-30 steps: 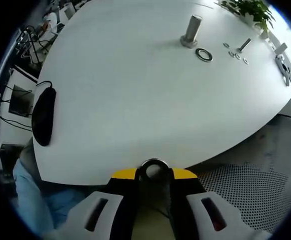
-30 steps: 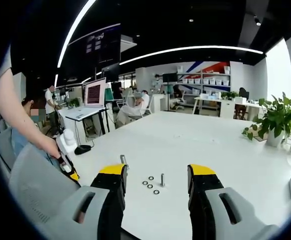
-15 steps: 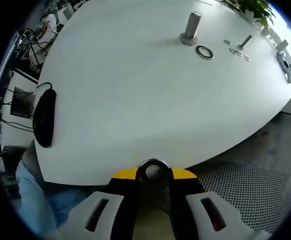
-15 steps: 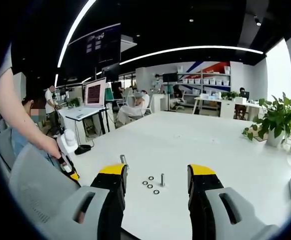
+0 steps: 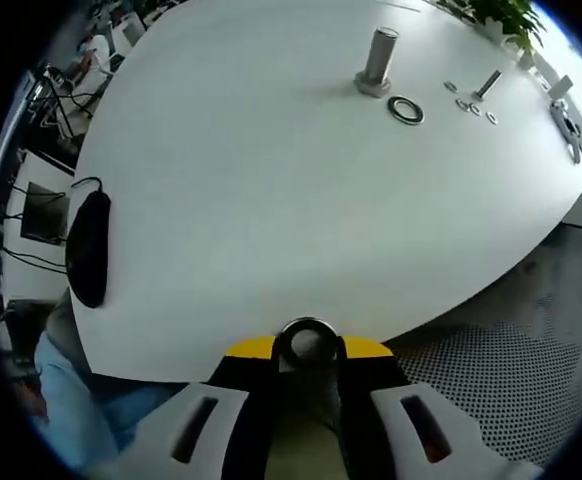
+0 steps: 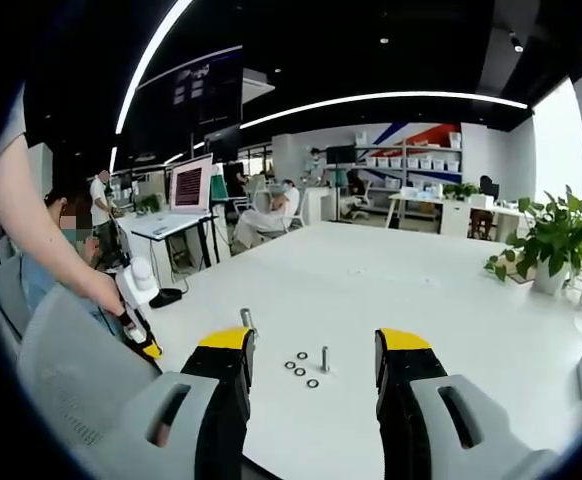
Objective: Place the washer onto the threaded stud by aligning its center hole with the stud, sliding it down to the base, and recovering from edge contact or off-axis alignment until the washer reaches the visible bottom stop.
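Observation:
A metal washer (image 5: pixel 307 340) sits pinched between the yellow tips of my left gripper (image 5: pixel 307 350), low over the table's near edge. Far across the white table (image 5: pixel 251 170) stands the thick threaded stud (image 5: pixel 376 60), upright, with a large washer (image 5: pixel 405 109) lying flat beside it. Further right are a small bolt (image 5: pixel 488 84) and small washers (image 5: pixel 466 104). My right gripper (image 6: pixel 314 345) stands open above the table, empty, with the small bolt (image 6: pixel 325 358) and small washers (image 6: pixel 301 368) seen between its jaws. The stud (image 6: pixel 245 320) peeks out beside its left jaw. A hand holds the left gripper (image 6: pixel 137 300) at the left.
A black mouse (image 5: pixel 87 245) with a cable lies at the table's left edge. A grey metal part (image 5: pixel 569 135) rests at the right edge, potted plants (image 6: pixel 559 240) at the far side. Perforated floor (image 5: pixel 491 370) lies below the table. A person's arm (image 6: pixel 26 225) reaches in from the left.
The left gripper view has shifted slightly, so the stud and washers sit a little to the left. The washer stays in the left jaws. The right gripper has not moved.

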Tool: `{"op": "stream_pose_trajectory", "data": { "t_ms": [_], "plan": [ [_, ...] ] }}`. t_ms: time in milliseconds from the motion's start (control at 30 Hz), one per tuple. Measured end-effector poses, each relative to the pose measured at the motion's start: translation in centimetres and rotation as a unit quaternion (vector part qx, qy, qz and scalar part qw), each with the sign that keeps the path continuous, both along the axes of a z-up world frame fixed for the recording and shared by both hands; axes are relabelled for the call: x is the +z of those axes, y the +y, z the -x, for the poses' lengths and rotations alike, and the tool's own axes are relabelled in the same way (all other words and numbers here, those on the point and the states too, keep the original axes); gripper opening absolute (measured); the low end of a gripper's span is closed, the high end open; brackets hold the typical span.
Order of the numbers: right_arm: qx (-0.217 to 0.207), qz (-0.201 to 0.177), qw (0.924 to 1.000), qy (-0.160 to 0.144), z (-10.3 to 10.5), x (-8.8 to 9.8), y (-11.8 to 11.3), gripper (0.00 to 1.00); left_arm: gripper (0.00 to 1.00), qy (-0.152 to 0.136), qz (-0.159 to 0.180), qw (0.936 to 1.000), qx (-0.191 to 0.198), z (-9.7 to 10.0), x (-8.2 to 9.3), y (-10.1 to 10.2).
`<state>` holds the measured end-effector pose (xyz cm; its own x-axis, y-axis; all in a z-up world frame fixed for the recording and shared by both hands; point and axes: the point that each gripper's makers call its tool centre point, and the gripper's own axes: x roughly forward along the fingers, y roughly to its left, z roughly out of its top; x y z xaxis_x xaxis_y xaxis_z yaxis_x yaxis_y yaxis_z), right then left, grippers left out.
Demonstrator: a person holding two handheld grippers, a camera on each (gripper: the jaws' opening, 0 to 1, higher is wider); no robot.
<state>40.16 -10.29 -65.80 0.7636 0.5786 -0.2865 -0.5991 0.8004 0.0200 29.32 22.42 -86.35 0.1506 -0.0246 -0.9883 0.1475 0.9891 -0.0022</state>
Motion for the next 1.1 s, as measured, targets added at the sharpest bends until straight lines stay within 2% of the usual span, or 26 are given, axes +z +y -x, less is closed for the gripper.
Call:
{"op": "stream_pose_trajectory", "data": {
  "t_ms": [700,1100],
  "plan": [
    [-0.003,0.000,1.0000,0.000,0.0,0.0,-0.1,0.51,0.21,-0.019,0.005,0.9997,-0.012,-1.6,-0.3,-0.4],
    [-0.003,0.000,1.0000,0.000,0.0,0.0,-0.1,0.51,0.21,-0.041,0.006,0.9990,-0.016,-2.9,0.3,-0.6]
  ]
}}
